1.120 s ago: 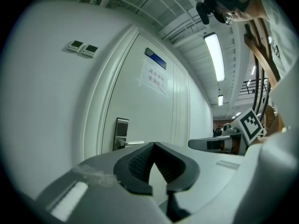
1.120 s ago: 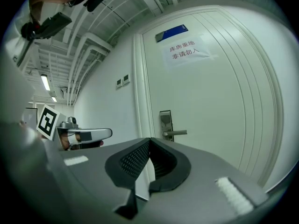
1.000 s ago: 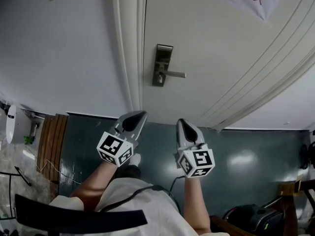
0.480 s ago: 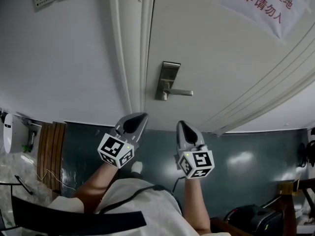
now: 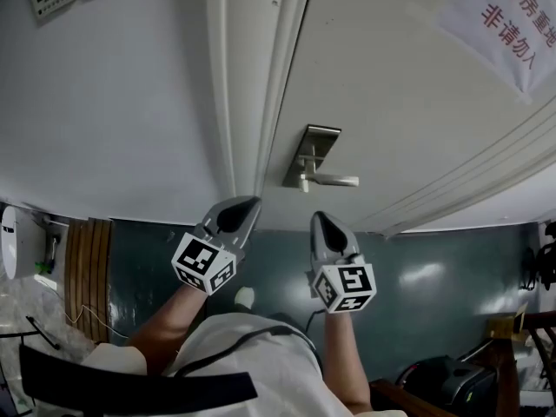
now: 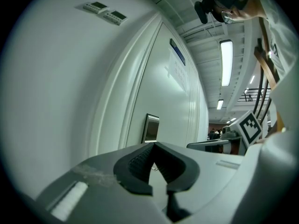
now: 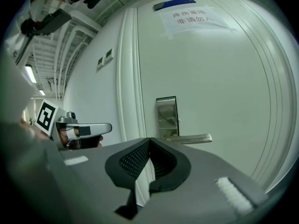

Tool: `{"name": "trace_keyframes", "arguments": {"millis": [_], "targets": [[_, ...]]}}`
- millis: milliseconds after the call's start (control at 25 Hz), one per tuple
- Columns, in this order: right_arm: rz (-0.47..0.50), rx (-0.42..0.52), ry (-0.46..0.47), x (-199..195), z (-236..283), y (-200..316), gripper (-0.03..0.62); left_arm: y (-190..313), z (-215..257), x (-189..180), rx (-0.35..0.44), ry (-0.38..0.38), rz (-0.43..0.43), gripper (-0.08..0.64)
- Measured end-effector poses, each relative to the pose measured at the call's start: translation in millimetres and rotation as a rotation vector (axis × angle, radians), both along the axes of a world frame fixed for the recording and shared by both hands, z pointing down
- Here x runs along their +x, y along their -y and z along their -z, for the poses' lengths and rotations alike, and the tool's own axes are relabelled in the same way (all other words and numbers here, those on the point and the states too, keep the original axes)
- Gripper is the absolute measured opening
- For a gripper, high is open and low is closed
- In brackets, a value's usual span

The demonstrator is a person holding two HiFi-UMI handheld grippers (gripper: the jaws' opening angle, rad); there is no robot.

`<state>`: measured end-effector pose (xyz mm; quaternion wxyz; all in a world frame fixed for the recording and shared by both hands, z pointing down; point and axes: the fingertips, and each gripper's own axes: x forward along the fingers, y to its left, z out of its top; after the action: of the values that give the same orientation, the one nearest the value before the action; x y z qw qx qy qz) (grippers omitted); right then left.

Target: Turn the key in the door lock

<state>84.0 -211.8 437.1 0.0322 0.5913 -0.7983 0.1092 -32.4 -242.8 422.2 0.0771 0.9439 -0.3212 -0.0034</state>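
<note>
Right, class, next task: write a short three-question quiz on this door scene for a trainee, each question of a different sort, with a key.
1. In the head view, which way does the lever handle point from the lock plate?
2. True or false: the right tool is shut on the lever handle.
3. The paper notice on the door sits: A up and right of the lock plate; B directly below it; C left of it.
Key: 1 to the right. 2 false: the tool is shut but empty, and short of the door. 3 A.
</note>
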Motion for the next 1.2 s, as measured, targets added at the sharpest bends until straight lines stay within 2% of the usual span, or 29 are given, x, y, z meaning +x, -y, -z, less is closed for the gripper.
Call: {"name": "trace_keyframes", "arguments": {"millis": [360,720,1200], "targets": [[0.003,-0.010,0.031,2.2,-7.7,14.8,0.008,7.9,-0.6,0.2,-0.009,-0.006,0.009,0.005],[0.057,-0.018,0.086,11.2,-18.2,22.1,0.009,4.7,1.4,9.3,-0.013,-0.006,0.078,0.005],[0.129,-0.071,0.161,17.6,-44.8,39.1,0.009,-2.9,1.8,33.3,0.003,0.030,0.119,0.006]]}}
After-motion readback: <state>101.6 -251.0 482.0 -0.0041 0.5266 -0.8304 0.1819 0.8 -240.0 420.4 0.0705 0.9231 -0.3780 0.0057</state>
